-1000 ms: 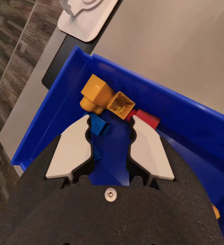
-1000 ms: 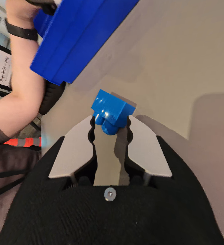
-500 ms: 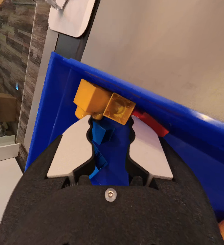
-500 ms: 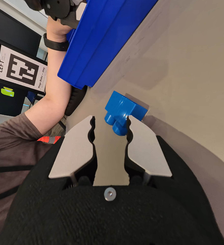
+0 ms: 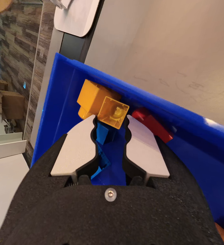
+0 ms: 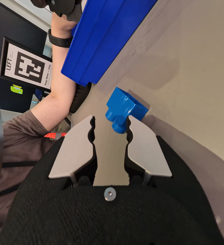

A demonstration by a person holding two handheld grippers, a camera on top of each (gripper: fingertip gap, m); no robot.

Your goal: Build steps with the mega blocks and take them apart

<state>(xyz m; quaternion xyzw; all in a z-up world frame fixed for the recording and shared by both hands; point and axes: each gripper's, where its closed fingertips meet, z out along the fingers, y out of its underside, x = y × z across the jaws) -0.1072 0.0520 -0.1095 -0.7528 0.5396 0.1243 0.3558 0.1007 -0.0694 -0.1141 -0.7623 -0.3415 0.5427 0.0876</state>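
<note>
Your left gripper (image 5: 110, 117) reaches into the blue bin (image 5: 161, 96), fingers spread and gripping nothing. At the bin's far corner a yellow block (image 5: 90, 98) lies on its side, with a second yellow block (image 5: 113, 112) turned hollow side toward you just beyond the fingertips; whether the tips touch it is unclear. Below them, between the fingers, blue blocks (image 5: 102, 133) lie on the bin floor. To the right, a red block (image 5: 152, 126) rests against the bin's wall.

Your right gripper (image 6: 110, 117) is also spread and empty. On the beige table (image 6: 181, 66), a blue block on the table (image 6: 124, 107) lies tipped over with its studs toward you, against the right fingertip. The bin's outer wall (image 6: 98, 43) sits beyond it to the left, your forearm (image 6: 58, 100) beside it.
</note>
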